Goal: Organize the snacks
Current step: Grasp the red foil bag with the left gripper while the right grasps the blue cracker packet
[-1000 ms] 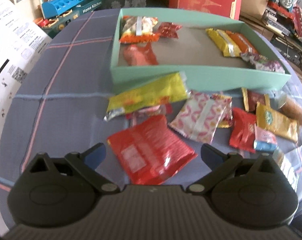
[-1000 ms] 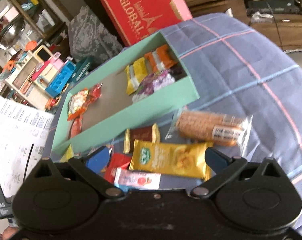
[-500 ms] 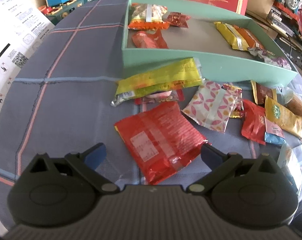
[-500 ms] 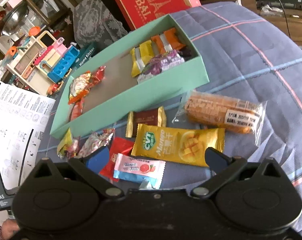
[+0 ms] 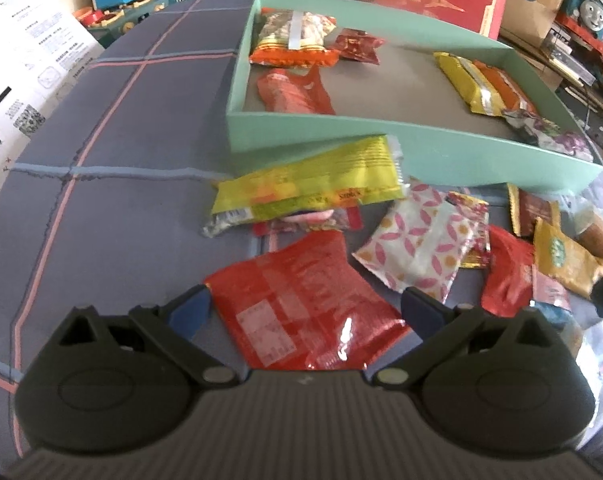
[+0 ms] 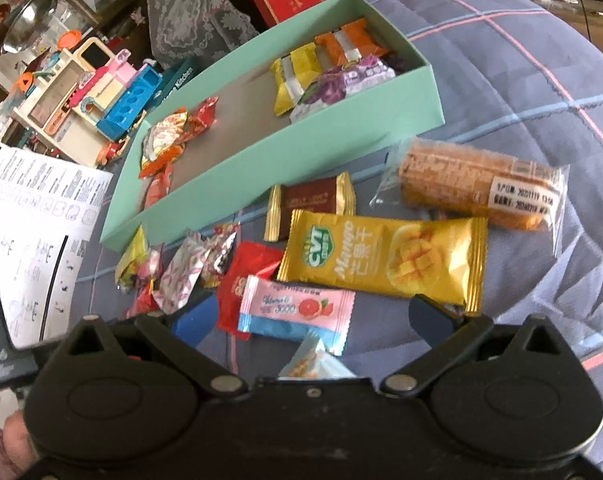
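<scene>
Left wrist view shows a large red packet (image 5: 305, 316) lying flat on the counter (image 5: 113, 184), between the two spread fingers of the left gripper (image 5: 305, 308). Its long axis runs from the upper left to the lower right, and the fingers do not touch it; they stand wide apart and hold nothing. Just beyond it lies a long yellow-green packet (image 5: 309, 182), with its long axis almost left to right and its right end a little higher, close to the near wall of the mint green box (image 5: 441, 152). To the right of the red packet is a white packet with pink petals (image 5: 417, 246).

Right wrist view shows the right gripper (image 6: 313, 316), also spread wide and empty, above a small pink and blue sachet (image 6: 297, 308) whose long axis goes left to right. Behind the sachet a yellow mango packet (image 6: 385, 258) lies the same way, and a clear-wrapped cake bar (image 6: 477, 184) lies further right. Inside the box, some snacks sit at both ends. The counter has a blue-grey checked cloth (image 6: 521, 72).
</scene>
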`<action>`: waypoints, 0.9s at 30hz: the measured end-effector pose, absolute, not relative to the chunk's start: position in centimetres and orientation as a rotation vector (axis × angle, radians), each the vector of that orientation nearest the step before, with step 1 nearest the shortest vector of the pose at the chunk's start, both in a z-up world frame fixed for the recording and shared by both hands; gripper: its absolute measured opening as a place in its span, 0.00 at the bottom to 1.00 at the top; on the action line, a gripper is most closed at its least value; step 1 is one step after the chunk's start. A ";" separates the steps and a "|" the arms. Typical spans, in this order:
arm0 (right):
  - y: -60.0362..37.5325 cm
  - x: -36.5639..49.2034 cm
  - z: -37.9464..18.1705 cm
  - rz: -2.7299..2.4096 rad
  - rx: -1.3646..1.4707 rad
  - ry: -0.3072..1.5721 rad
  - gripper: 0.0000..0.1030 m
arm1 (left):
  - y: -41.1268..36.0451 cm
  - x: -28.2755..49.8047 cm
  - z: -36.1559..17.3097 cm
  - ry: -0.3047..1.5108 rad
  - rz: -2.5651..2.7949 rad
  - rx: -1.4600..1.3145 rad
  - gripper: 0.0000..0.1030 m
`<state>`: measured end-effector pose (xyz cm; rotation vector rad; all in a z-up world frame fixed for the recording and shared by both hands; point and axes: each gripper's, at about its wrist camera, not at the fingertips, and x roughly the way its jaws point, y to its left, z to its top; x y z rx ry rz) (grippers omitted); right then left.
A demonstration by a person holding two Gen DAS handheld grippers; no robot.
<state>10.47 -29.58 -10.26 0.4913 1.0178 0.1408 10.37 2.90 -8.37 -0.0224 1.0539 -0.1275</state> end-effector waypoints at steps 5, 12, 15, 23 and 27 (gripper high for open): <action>-28.4 9.1 -10.4 0.176 0.405 1.041 0.88 | 2.7 9.9 -8.6 1.031 -0.130 0.046 1.00; -26.6 7.1 -10.6 0.169 0.239 1.063 0.73 | 4.4 8.9 -8.5 1.025 -0.105 0.030 1.00; -25.7 6.6 -10.5 0.151 0.168 1.041 0.62 | 5.6 8.6 -8.4 1.029 -0.069 -0.006 1.00; -26.3 6.2 -10.3 0.136 0.190 1.021 0.48 | 6.6 8.7 -7.9 1.047 -0.044 -0.048 1.00; -27.4 5.9 -10.4 0.120 0.247 1.025 0.50 | 5.6 9.7 -8.5 1.044 -0.047 0.020 1.00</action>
